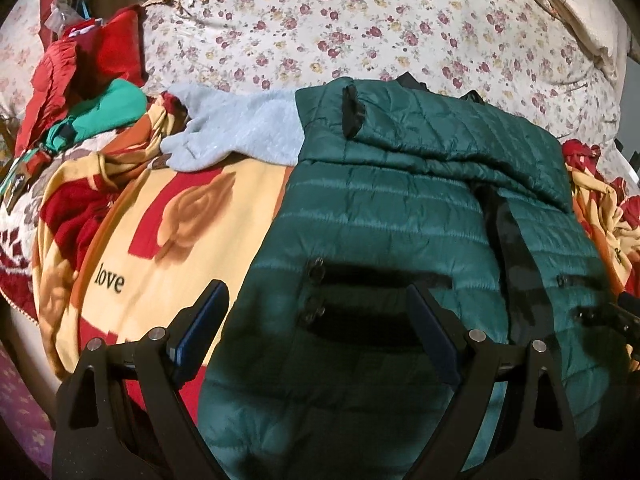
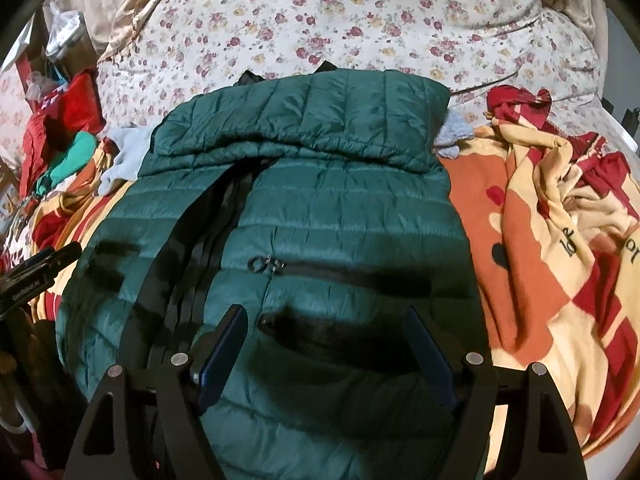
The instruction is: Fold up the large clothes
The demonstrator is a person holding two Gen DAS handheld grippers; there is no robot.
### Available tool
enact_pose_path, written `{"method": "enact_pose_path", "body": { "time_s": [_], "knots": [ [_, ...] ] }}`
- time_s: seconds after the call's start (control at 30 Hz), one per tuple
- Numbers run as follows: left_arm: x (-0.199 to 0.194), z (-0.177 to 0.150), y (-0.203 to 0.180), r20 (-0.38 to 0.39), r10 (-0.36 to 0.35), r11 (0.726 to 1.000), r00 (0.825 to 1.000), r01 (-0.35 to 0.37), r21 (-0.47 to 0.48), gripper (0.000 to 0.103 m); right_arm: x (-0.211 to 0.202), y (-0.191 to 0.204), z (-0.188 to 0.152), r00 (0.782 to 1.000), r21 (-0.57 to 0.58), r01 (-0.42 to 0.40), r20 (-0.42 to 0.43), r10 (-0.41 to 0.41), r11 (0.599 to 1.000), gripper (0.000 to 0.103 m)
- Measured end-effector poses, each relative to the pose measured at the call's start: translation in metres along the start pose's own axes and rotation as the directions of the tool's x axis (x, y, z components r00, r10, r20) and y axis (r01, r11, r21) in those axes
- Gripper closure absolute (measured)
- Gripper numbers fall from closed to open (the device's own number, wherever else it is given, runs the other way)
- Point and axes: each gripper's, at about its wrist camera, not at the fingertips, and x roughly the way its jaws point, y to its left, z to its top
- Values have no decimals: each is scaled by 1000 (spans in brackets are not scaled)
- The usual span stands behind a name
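A dark green quilted jacket point(image 1: 384, 216) lies flat on the bed, front up, with both sleeves folded across its upper part. Its black zipper runs down the middle point(image 2: 216, 240). My left gripper point(image 1: 318, 300) hangs open above the jacket's lower left side, near two pocket zips, with nothing between its fingers. My right gripper point(image 2: 326, 326) hangs open above the jacket point(image 2: 340, 208) on its lower right side, over a pocket zip, also holding nothing. The left gripper's tip point(image 2: 36, 272) shows at the left edge of the right wrist view.
Under the jacket lies a yellow, red and orange blanket point(image 1: 180, 216) printed with "love", bunched at the right point(image 2: 560, 216). A grey fleece garment point(image 1: 240, 128) lies beside the jacket. Red and teal clothes point(image 1: 88, 92) are piled at the left. A floral sheet point(image 1: 360, 32) covers the far bed.
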Motion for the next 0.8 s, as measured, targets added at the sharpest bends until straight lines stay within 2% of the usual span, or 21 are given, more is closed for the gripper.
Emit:
{"method": "enact_pose_path", "body": {
  "time_s": [0.43, 0.8],
  "knots": [
    [-8, -24, 6, -17, 12, 1000, 1000, -12, 17, 13, -4, 10, -15, 1000, -11, -17, -11, 17, 1000, 24],
    [-10, -30, 8, -26, 4, 1000, 1000, -4, 10, 13, -5, 20, -16, 999, -3, -34, -5, 34, 999, 24]
  ]
}}
